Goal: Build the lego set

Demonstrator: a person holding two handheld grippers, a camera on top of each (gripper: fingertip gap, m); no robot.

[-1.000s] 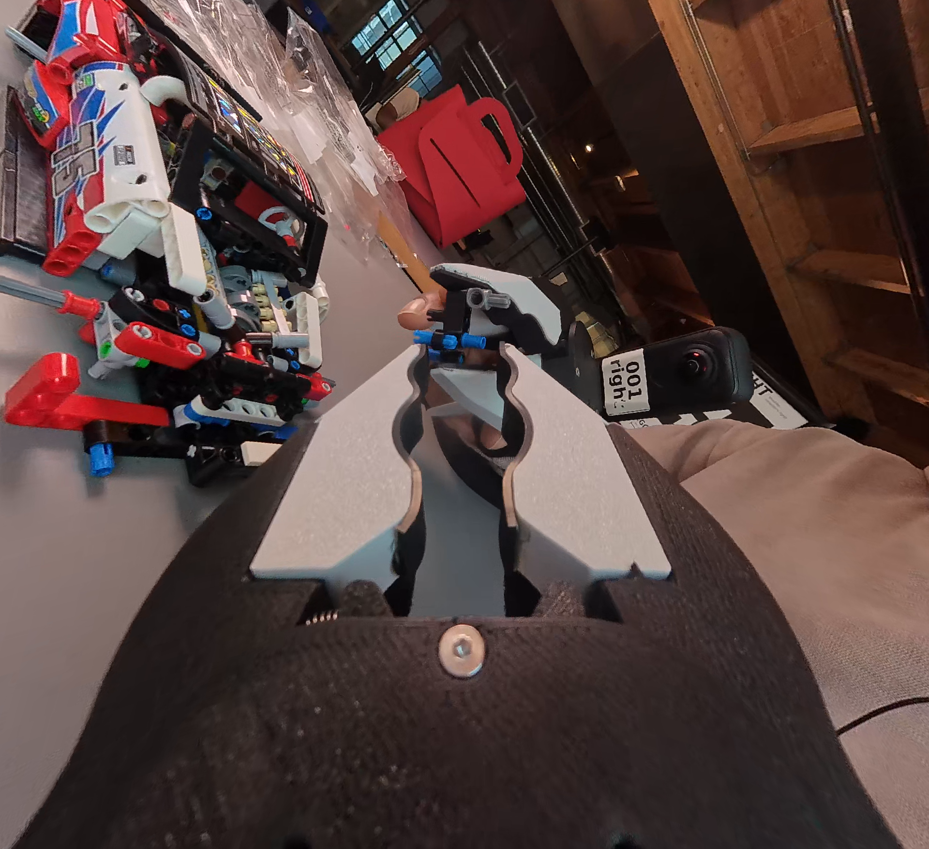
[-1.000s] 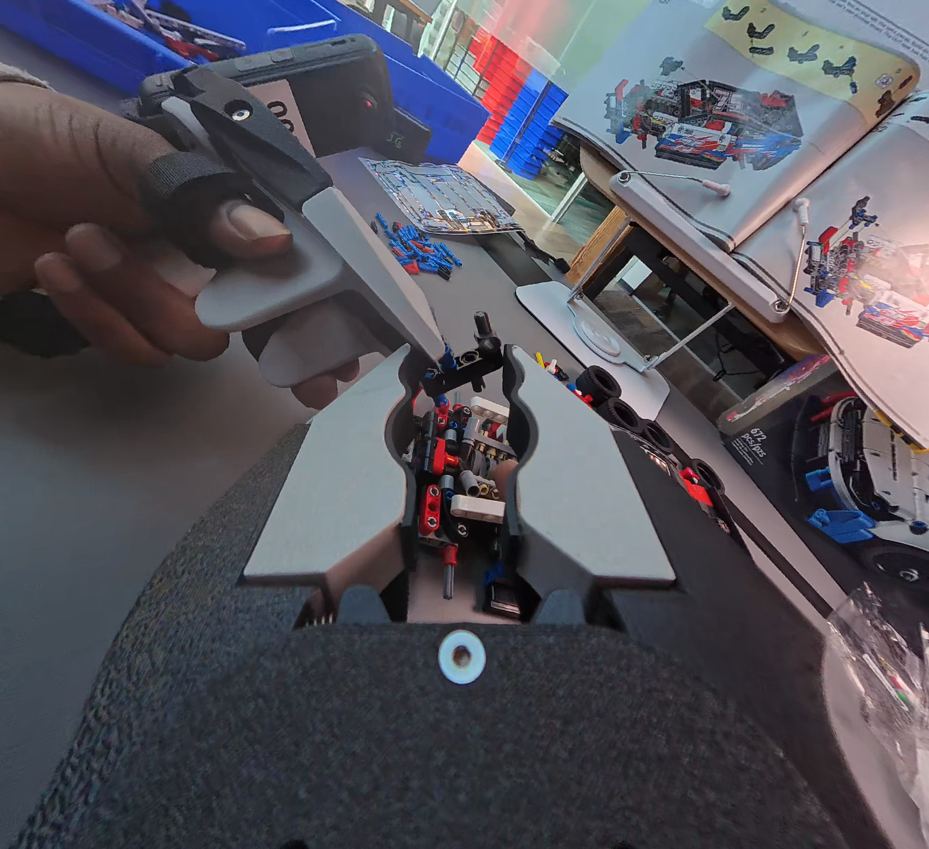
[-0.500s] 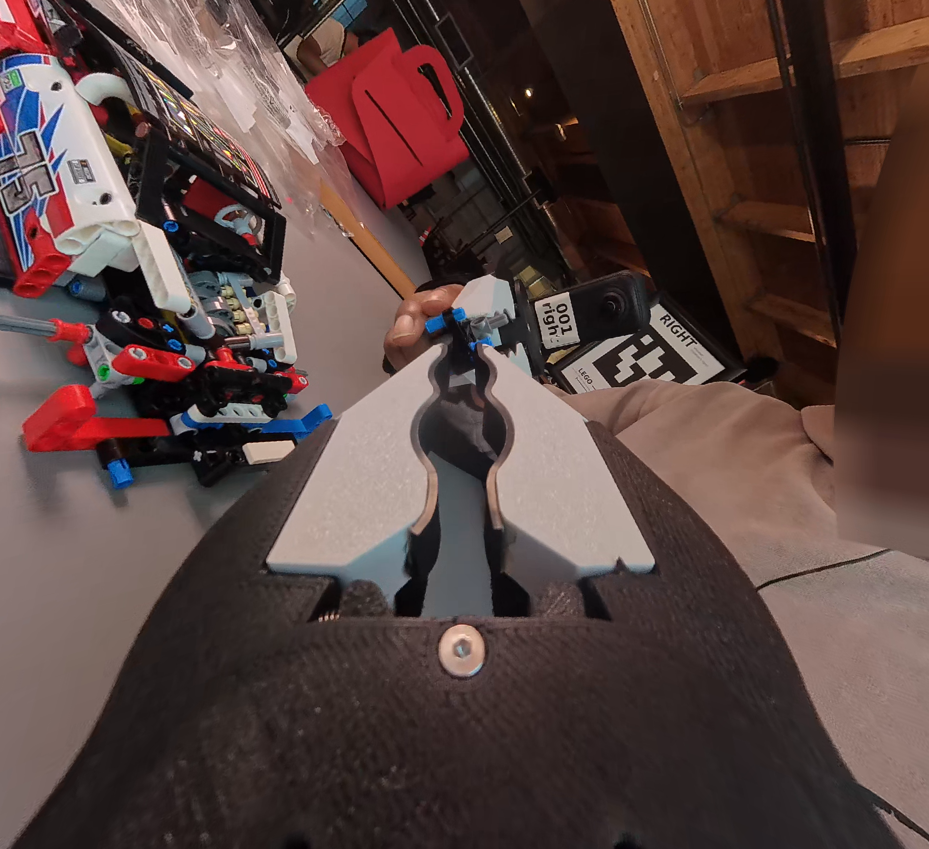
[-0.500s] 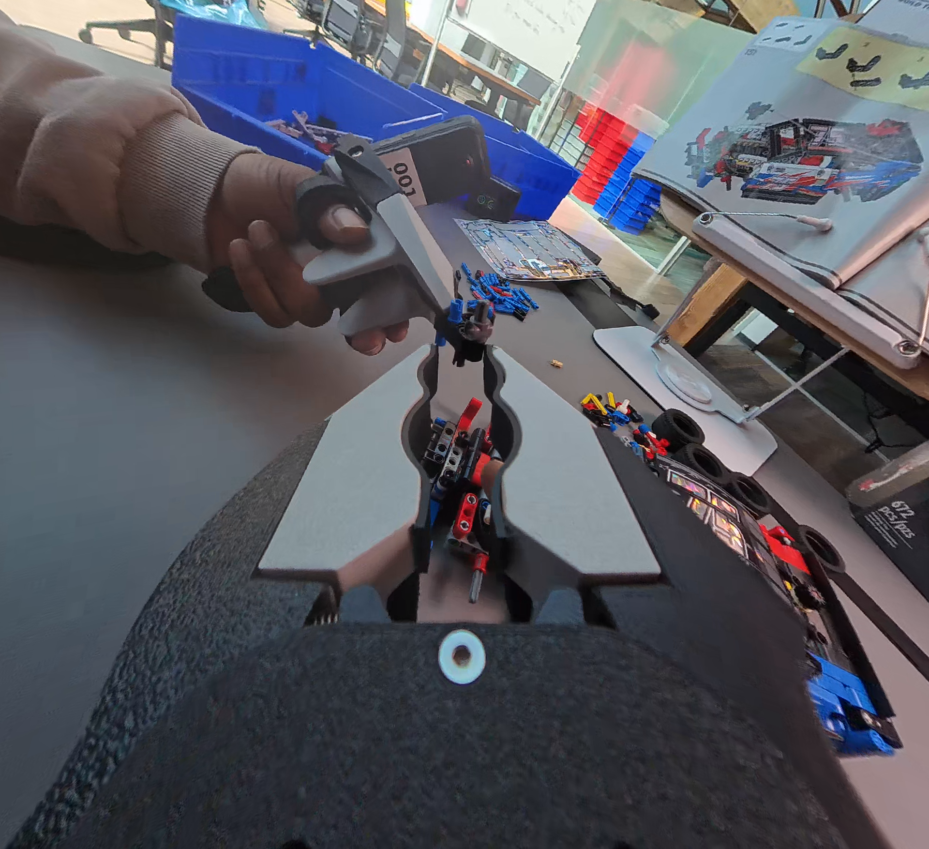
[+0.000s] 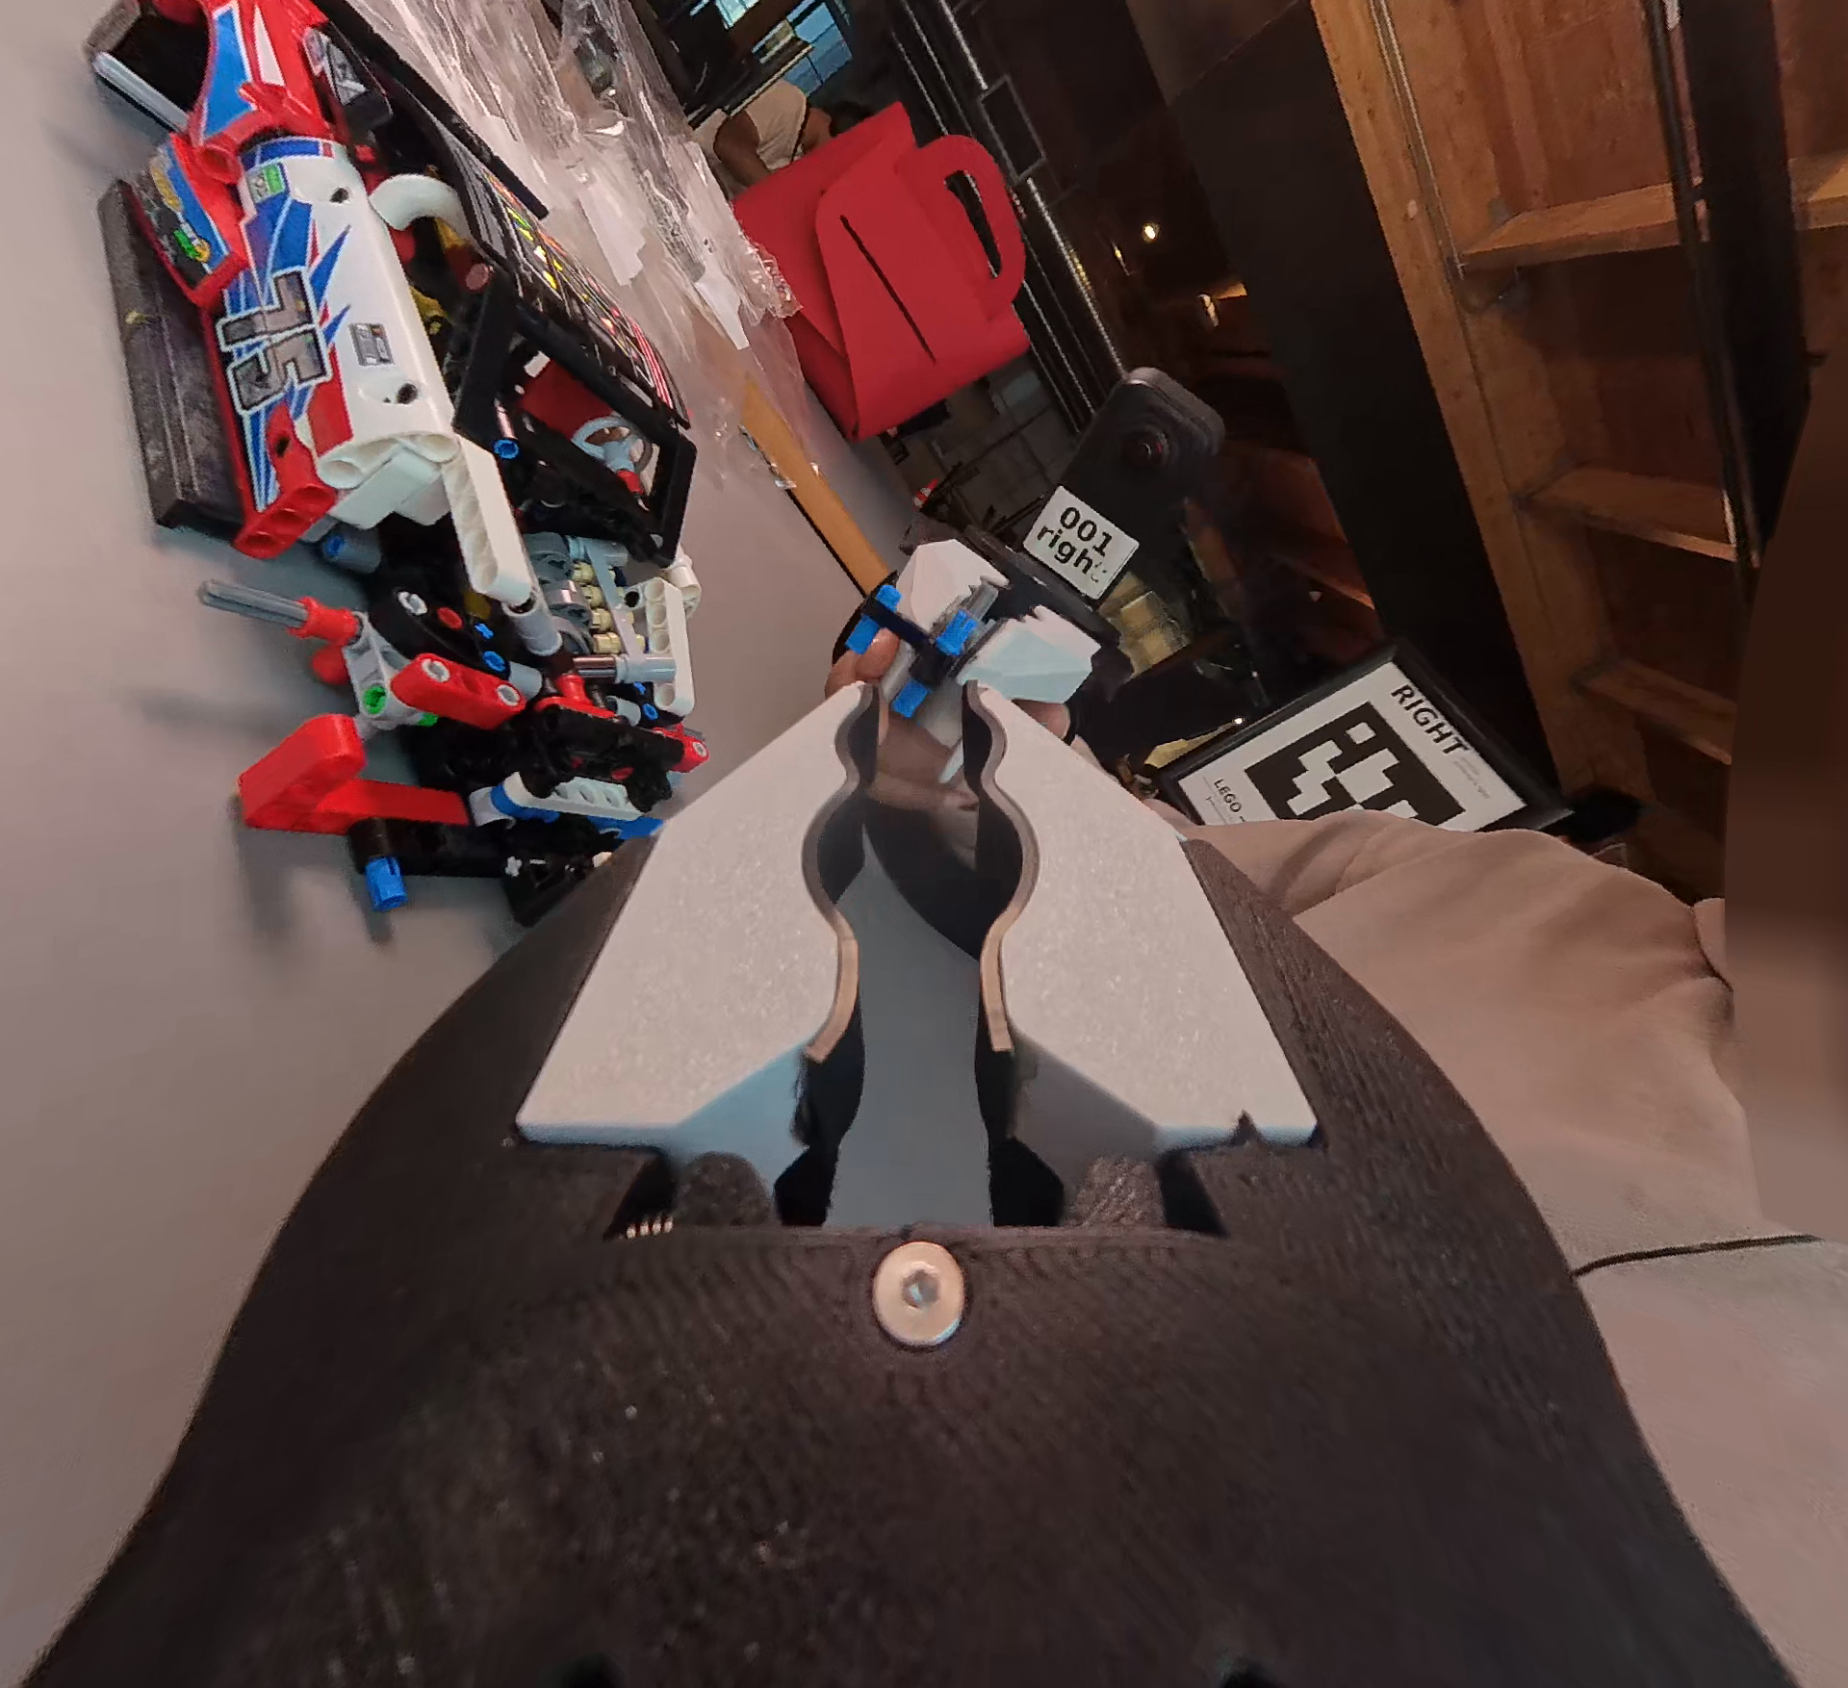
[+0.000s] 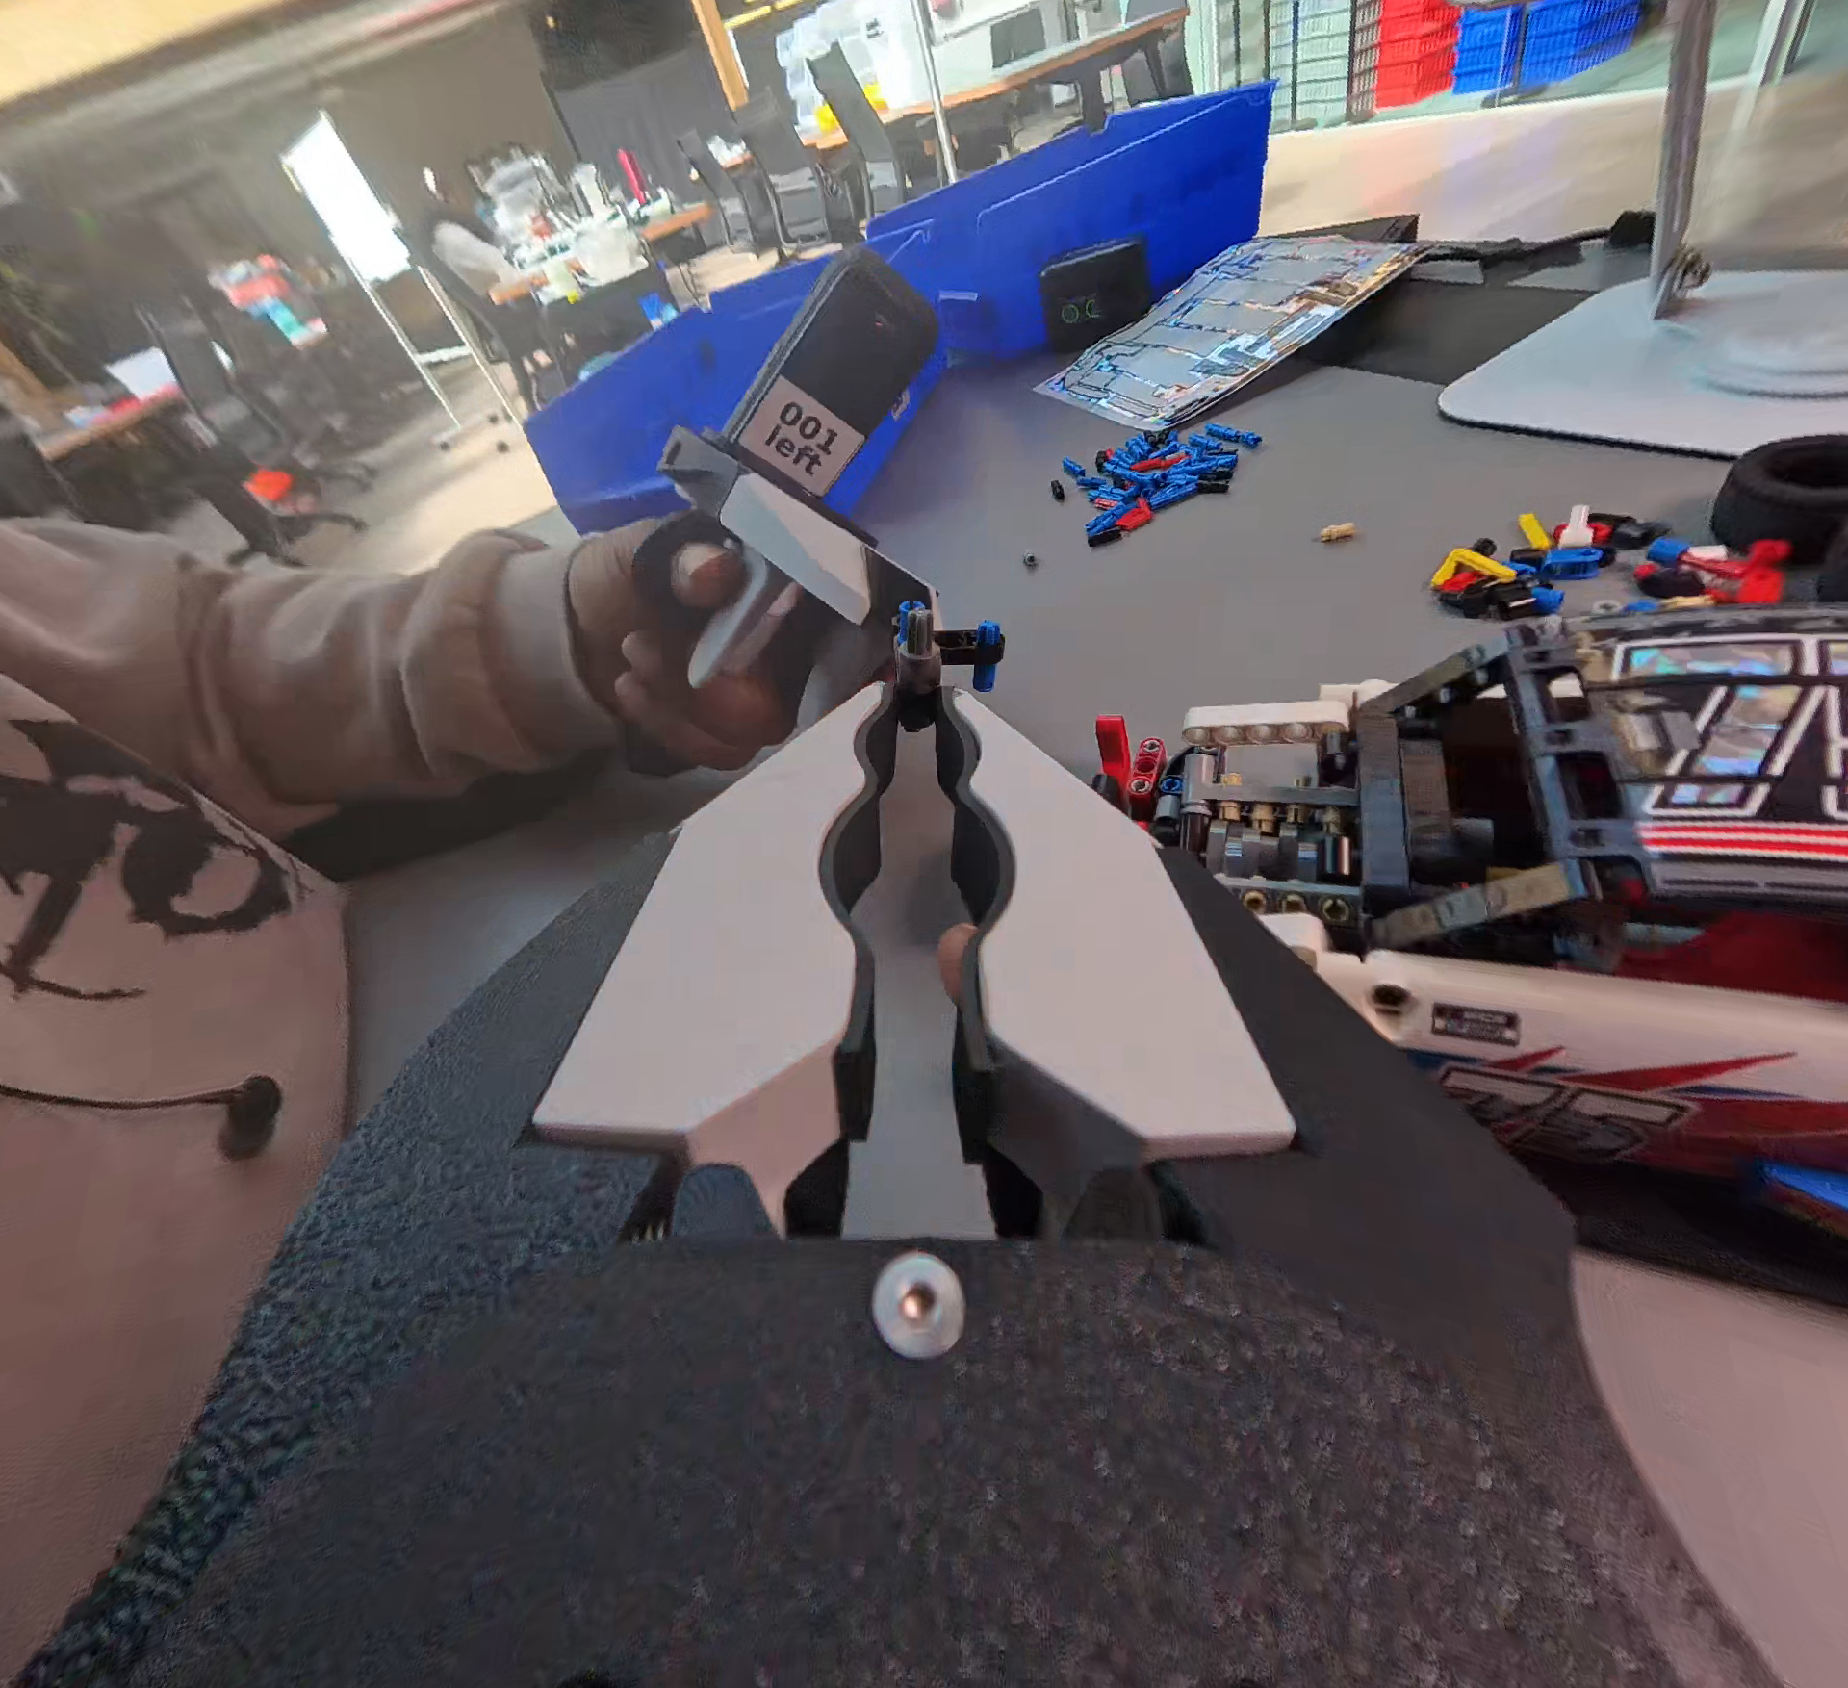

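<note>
We hold the small black piece with blue pins [image 6: 935, 652] above the grey table [image 6: 1250, 600], pinched at the tips of the right gripper [image 6: 917, 708]. The left gripper [image 5: 912, 712] meets it from the far side; we cannot tell whether its narrowly parted jaws grip. Bare table lies below both tools. One part-built car [image 6: 1500, 850] sits right of the right gripper, with one pile of blue pins [image 6: 1150, 480] ahead.

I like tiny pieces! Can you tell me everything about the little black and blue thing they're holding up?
The small black plastic connector piece with blue pins is held up above the grey table, pinched at its lower end by the right tool. A grey axle stub stands on top; one blue pin points sideways. The left tool touches it from the other side.
</note>
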